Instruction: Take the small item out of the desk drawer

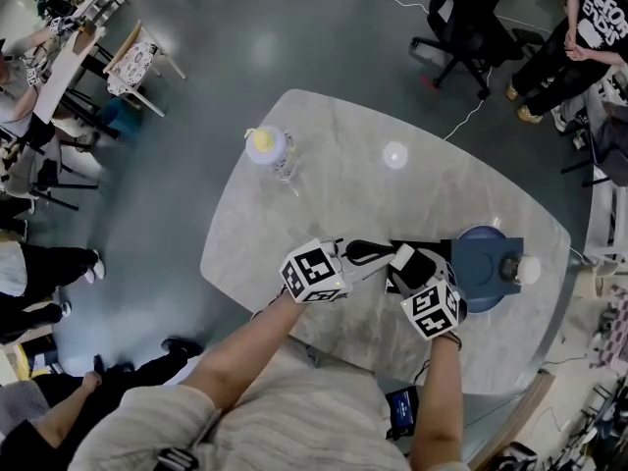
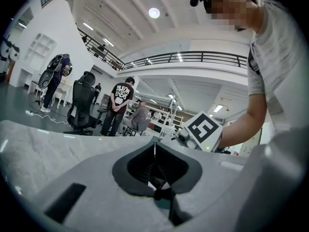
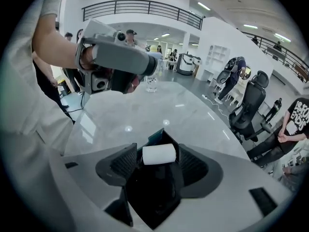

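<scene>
A small white roll [image 3: 159, 153] lies in the open black drawer [image 1: 435, 248] of a blue desk organizer [image 1: 483, 268]. My right gripper [image 1: 412, 266] points steeply down into the drawer. In the right gripper view its jaws [image 3: 158, 162] stand wide, one on each side of the roll, with the pads not pressing on it. My left gripper [image 1: 378, 253] reaches in level from the left to the drawer's front. Its jaws [image 2: 154, 148] are closed together on a thin edge there. The head view hides the roll behind the right gripper.
A clear bottle with a yellow cap [image 1: 267, 151] stands at the far left of the marble table [image 1: 334, 194], and a small white disc [image 1: 394, 154] lies behind the centre. A white ball [image 1: 528, 270] sits on the organizer. An office chair [image 1: 471, 27] and people stand beyond the table.
</scene>
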Demonstrator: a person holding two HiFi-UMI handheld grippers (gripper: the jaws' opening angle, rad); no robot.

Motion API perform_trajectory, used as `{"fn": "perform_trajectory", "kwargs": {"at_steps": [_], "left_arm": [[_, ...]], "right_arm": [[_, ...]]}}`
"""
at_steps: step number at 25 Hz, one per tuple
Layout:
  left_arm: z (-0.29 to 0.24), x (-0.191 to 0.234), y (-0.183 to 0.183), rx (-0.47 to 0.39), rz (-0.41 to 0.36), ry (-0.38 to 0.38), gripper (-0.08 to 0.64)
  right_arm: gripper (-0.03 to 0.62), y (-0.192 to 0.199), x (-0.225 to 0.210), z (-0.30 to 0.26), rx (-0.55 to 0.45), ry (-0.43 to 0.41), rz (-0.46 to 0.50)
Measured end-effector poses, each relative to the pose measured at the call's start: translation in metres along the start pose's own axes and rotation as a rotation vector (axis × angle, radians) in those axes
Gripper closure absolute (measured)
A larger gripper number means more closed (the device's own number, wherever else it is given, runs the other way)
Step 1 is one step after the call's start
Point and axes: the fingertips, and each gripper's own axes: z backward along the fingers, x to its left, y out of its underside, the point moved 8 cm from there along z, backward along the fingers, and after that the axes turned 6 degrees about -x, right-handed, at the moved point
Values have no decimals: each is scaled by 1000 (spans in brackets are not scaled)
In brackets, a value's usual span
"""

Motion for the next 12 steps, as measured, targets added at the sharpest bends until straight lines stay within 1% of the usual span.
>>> {"fn": "perform_trajectory", "kwargs": {"at_steps": [3, 7, 12], "left_arm": [[0, 2, 2, 4, 7, 7, 540], [-1, 6, 1, 7, 14, 10, 540], [-2, 9, 2, 10, 19, 16, 540]], "right_arm": [[354, 5, 0, -8, 48, 4, 9], [349, 7, -3, -17, 78, -13, -1], [344, 9, -4, -28, 121, -26, 20]]}}
